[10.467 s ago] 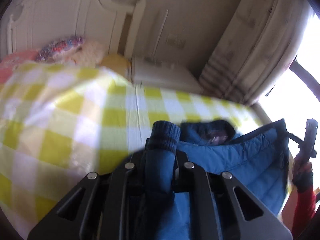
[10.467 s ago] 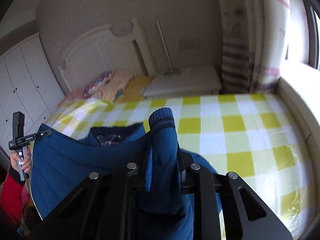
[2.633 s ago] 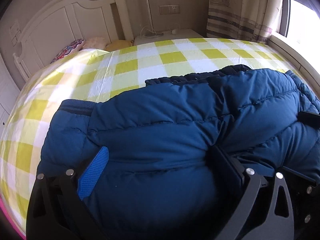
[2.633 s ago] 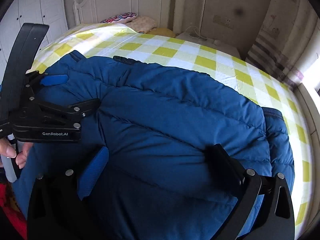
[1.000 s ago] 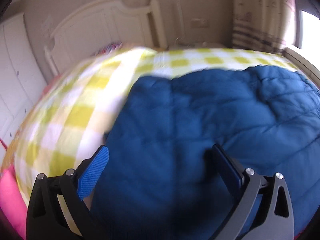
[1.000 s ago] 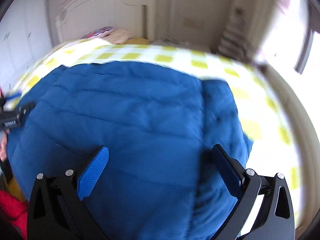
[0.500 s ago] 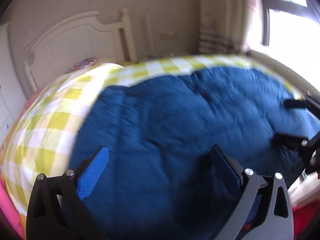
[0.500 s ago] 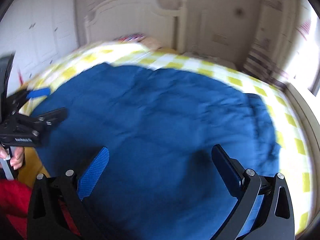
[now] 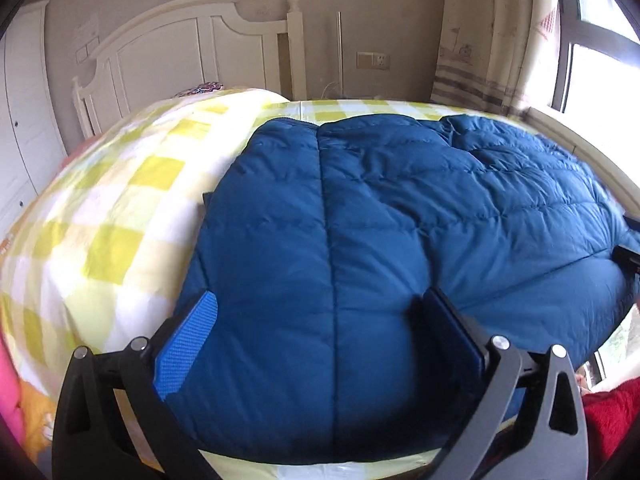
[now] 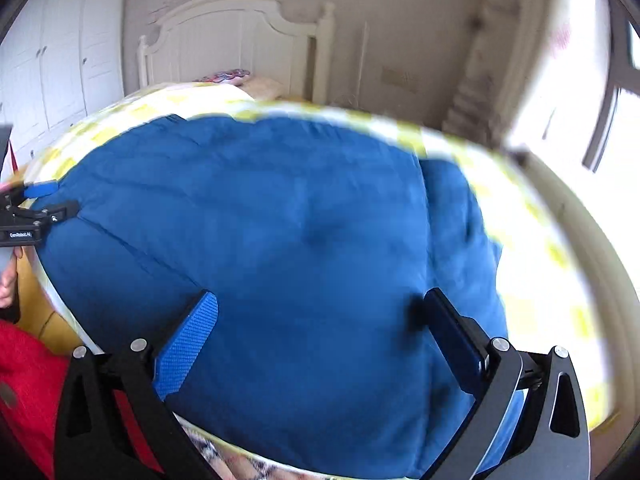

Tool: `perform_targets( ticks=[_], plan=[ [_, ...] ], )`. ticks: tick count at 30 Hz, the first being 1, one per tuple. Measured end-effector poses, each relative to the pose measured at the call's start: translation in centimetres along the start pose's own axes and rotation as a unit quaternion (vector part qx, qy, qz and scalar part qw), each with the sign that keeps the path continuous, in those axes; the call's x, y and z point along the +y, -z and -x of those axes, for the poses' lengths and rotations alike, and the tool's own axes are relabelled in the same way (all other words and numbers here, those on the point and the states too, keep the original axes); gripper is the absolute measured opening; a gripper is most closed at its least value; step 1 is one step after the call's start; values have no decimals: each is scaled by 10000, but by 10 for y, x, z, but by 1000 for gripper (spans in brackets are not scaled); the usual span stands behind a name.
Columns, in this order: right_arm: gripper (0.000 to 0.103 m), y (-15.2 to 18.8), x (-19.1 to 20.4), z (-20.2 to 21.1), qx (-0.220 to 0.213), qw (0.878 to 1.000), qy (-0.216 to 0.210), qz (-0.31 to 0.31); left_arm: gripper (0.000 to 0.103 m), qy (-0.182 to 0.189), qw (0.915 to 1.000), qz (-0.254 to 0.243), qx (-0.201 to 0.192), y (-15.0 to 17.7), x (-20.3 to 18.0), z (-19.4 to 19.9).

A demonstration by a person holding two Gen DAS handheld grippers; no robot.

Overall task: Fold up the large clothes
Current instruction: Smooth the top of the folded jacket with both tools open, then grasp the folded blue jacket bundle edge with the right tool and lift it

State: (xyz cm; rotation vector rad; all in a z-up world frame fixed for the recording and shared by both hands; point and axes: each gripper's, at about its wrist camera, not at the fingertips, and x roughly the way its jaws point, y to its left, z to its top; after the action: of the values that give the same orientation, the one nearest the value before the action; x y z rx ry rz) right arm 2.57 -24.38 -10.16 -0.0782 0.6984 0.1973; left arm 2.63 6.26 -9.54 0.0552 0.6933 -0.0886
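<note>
The blue down jacket (image 9: 380, 220) is spread flat on the checked bedspread (image 9: 120, 184), seemingly for folding; both the left gripper (image 9: 320, 320) and right gripper (image 10: 320, 320) are held above it, jaws wide apart, nothing gripped.

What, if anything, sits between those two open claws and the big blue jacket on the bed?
Nothing visible. The left gripper and right gripper both hover open directly over the blue jacket, which lies spread on the checked bedspread.

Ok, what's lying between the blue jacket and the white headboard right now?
Only bare yellow-checked bedspread, then a patterned pillow against the headboard; nothing else past the jacket. The left wrist view shows it sharpest.
</note>
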Motion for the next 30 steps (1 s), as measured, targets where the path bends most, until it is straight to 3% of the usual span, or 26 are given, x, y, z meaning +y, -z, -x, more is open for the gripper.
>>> perform_targets(
  ticks=[2,6,9,11,13,16,19,22,24,27,30],
  plan=[
    [99,9,-15,-1,-40,9987,-263,-437,101,-106,9999,-57,9,0,-3,-2],
    [97,8,-27,23,20,9982,-146,-584,101,-293,9993,-95,216,-7,-5,2],
    [98,26,-61,56,-149,9937,53,-1108,100,-414,9991,28,65,-13,-5,14],
    [98,46,-83,73,-164,9876,77,-1561,100,-252,9997,-12,-56,-20,-11,21],
    [98,65,-98,82,-181,9789,-139,-2030,100,-75,9996,-220,-185,-31,-28,25],
    [98,87,-111,81,-227,9598,-791,-2684,101,89,9968,-691,-387,-52,-64,22],
    [93,98,-112,67,-145,9418,-1274,-3107,101,-6,9911,-1199,-582,-70,-99,6],
    [89,93,-107,57,-158,9403,-1408,-3094,101,-131,9893,-1391,-418,-87,-120,-31],
    [89,88,-103,52,-204,9426,-1396,-3027,101,-161,9895,-1438,13,-88,-125,-62],
    [89,80,-105,46,-228,9393,-1485,-3084,101,244,9937,-1054,291,-89,-112,-80],
    [89,65,-101,31,-140,9409,-1478,-3044,101,339,9941,-984,307,-88,-108,-81]
  ],
)
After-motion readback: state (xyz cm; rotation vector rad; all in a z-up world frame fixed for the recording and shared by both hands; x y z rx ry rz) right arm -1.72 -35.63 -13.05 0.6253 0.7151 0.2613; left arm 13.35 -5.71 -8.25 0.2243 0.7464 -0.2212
